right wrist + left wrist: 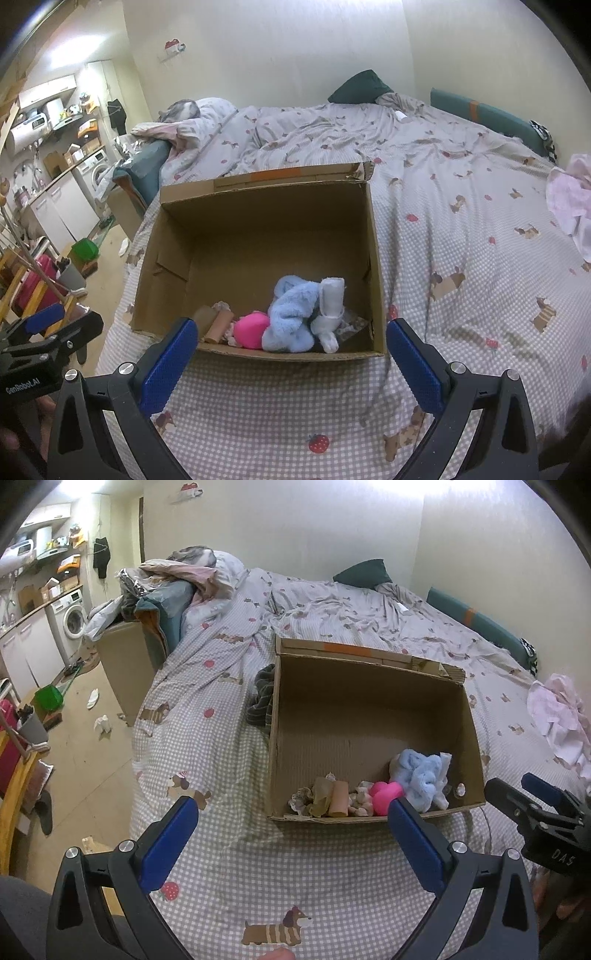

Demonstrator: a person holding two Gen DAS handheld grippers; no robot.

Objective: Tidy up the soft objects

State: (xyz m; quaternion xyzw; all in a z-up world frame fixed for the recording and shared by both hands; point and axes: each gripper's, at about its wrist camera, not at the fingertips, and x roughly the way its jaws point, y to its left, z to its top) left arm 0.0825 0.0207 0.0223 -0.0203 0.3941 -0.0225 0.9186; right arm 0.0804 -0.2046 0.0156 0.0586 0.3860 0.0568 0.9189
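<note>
1. While both grippers hang over the near edge of the bed point(461, 229), the cardboard box point(177, 236) sits open just beyond them on the checked cover — a sensible collecting spot, within reach of either hand.
2. Along the box's near wall the soft things are bunched together: a fluffy blue toy point(291, 314), a white rolled cloth point(332, 295) to its right, a pink plush point(251, 328) to its left, and tan rolls point(218, 321) further left. The far part of the box floor is bare, so there looks to be room for more.
3. The left gripper point(291, 834) has its blue fingers spread wide, nothing between them — it touches neither box nor cover.
4. The right gripper point(291, 354) is likewise spread wide and carries nothing.
5. Loose items lie outside the box: a pale pink garment point(569, 199) far right on the bed, and a dark striped cloth point(264, 698) pressed against the box's left wall. Either looks a likely next pick, though that is only a guess.
</note>
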